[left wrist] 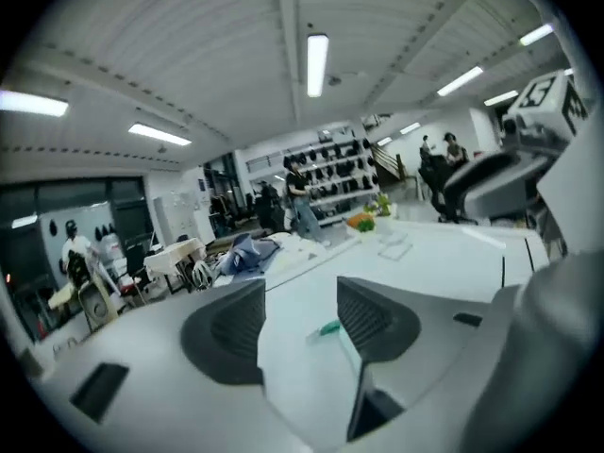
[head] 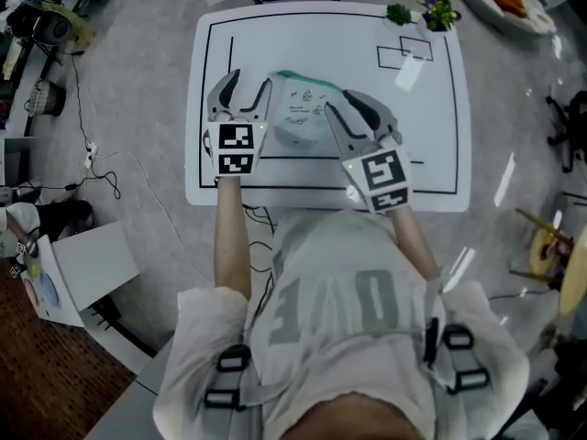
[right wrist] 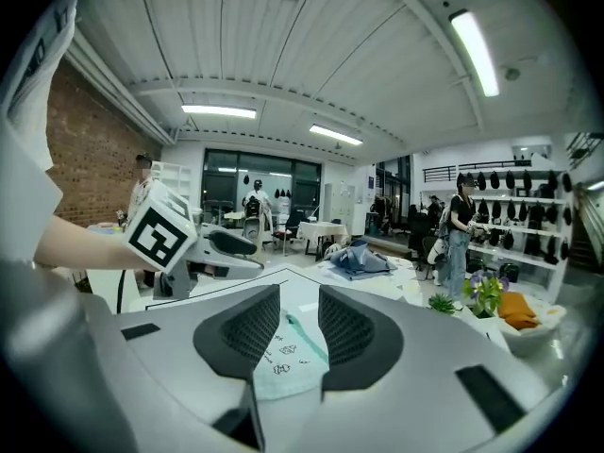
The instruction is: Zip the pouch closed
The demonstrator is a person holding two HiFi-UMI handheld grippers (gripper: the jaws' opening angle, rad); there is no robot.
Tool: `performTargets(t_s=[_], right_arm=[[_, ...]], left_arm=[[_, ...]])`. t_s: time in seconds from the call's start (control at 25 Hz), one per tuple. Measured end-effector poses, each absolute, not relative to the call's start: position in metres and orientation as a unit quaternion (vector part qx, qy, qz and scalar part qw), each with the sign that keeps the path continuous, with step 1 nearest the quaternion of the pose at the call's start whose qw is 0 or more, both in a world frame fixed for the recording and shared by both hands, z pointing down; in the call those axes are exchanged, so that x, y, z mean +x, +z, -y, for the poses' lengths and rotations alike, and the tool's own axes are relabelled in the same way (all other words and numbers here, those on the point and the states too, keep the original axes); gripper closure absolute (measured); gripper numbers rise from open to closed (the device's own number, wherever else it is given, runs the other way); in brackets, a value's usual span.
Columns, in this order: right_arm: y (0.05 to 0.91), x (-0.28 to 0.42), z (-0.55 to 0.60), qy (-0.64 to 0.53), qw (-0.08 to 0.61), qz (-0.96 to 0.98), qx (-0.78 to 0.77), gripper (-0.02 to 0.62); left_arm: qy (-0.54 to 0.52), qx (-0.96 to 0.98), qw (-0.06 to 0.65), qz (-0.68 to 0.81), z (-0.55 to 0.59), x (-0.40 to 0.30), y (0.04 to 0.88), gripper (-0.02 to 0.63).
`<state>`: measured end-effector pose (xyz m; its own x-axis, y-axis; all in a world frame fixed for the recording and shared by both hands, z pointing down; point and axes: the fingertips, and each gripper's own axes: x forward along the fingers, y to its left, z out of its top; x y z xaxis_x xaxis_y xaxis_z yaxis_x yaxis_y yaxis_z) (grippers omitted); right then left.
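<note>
Both jaws of your left gripper [head: 240,94] stand wide and empty at the pouch's [head: 303,113] left edge. Your right gripper [head: 347,108], narrower, straddles its right side unpinched, likely one to anchor and one to pull. Pale, soft-looking and flat, with small prints and a green zipper [head: 295,74], it lies near the tabletop's [head: 431,154] middle.

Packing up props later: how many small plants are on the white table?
2. Both sit at the far right corner of the table: a low green plant and, beside it nearer the edge, a plant with purple flowers. None appears hidden.
</note>
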<state>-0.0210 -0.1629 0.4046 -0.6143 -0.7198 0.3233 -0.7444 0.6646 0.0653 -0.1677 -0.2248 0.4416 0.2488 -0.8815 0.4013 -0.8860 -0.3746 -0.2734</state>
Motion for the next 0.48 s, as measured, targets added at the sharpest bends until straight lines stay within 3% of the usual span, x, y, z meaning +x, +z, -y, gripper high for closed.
performTargets(t_s=[0.2,0.48], right_arm=[[0.407,-0.019,0.167,0.04,0.163,0.894,0.416,0.494],[0.414,-0.016,0.171,0.037,0.196,0.891,0.408,0.494]], left_arm=[[0.403,0.787,-0.06,0.464,0.259,-0.162,0.497,0.359],[0.545,0.765,-0.08,0.333,0.28,-0.164,0.562,0.351]])
